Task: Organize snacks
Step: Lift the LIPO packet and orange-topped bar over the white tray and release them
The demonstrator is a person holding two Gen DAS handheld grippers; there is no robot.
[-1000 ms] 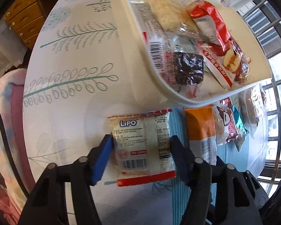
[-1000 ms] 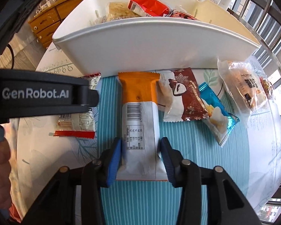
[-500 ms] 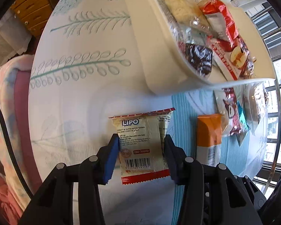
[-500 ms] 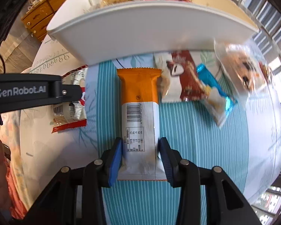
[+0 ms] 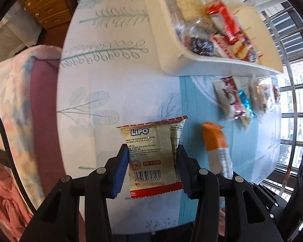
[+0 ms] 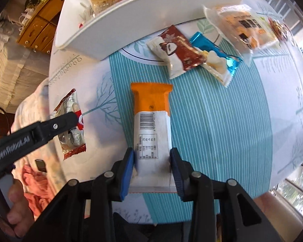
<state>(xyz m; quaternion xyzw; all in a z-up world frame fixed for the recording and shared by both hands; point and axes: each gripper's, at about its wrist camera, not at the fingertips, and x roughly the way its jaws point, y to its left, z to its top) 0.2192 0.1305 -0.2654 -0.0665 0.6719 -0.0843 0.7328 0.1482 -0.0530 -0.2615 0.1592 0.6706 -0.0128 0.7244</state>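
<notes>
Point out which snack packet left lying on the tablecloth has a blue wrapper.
The blue packet, lying between the brown-and-white packet and the clear bag of biscuits; it alone has a shiny blue wrapper with pale pieces showing.

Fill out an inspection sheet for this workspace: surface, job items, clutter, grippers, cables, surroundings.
Surface: round table under a leaf-print cloth with a teal striped band.
Job's things: white tray already holding several snack packs; brown-and-white pack, blue pack and clear pack lying on the cloth beside it.
Clutter: nothing seen.
Grippers: left gripper shut on the Lipo pack; right gripper closing on the orange-and-white bar, pads against its sides.
Cables: dark cord at the left edge.
Surroundings: wooden drawers, pink floral fabric, barred window.
</notes>
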